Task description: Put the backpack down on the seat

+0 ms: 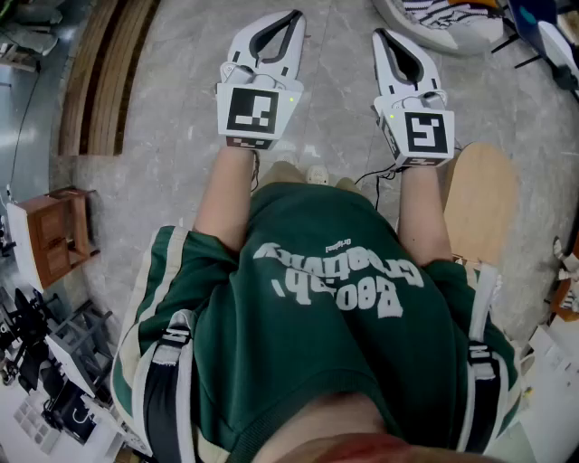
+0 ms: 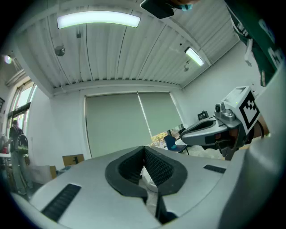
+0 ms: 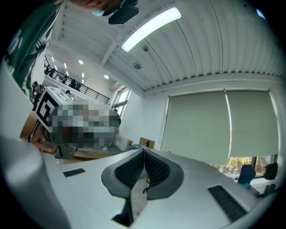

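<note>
You hold both tongs level above the grey floor [image 1: 172,136], the left gripper [image 1: 295,16] and the right gripper [image 1: 378,34] each pinched tight on nothing. The backpack straps [image 1: 170,389] lie over your shoulders, the pack itself out of view. The wooden seat [image 1: 484,203] stands just beside your right forearm.

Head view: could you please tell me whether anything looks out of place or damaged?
Nothing stands out: the left gripper and right gripper are shut and empty, and the wooden seat looks intact.
</note>
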Motion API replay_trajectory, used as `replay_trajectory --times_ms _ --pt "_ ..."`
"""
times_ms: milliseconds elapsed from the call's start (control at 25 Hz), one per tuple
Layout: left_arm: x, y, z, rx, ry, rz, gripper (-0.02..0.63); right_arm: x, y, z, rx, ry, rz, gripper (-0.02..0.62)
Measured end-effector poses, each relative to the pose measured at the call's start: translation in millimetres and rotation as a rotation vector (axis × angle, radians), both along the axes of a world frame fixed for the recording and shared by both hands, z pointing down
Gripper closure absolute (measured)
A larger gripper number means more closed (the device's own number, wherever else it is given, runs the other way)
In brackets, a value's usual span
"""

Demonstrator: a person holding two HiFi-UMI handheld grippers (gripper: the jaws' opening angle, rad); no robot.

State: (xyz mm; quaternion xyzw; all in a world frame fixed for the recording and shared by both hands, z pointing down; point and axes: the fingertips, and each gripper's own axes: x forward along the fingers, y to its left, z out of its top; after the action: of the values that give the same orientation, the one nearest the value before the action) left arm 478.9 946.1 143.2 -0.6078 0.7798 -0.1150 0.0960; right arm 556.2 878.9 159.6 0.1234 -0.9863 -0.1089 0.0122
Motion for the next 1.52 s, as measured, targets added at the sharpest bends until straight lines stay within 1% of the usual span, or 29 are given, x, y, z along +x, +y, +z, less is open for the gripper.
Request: replay_trajectory --times_ms 280,440,840,1000,1120,1200,1360,1520 --pt "-4 -4 1 -0.006 -0.005 -0.001 0.588 -5 -2 0 0.008 0.006 -0.009 0.56" --pt "-3 -2 -1 -0.002 -0.006 -0.004 0.588 -2 -3 -3 0.004 -0.011 -0.006 0.56" --pt "-4 -1 -2 -0.006 -0.015 -0.017 0.588 -3 0 -2 0.012 -0.02 -0.037 0.56" --pt "-14 0 -4 -0.01 -0.022 -0.023 0.588 -12 -3 -4 0.001 -0.035 -0.038 0.56" --pt "-35 -4 0 -0.014 -0.021 -0.024 0.588 -31 -9 0 -0.016 -0.043 -0.035 0.56" --pt "-56 -12 5 -0.021 -0.033 -0.024 0.588 -50 -19 6 -0.024 -0.038 -0.033 0.56" --pt "-113 -37 14 -0.025 -0.027 -0.029 0.588 -99 -45 19 -0.047 -0.026 -0.027 0.56" --pt "-178 -69 19 -0.041 -0.023 -0.017 0.588 -160 -80 15 -0.006 -0.025 0.024 0.56"
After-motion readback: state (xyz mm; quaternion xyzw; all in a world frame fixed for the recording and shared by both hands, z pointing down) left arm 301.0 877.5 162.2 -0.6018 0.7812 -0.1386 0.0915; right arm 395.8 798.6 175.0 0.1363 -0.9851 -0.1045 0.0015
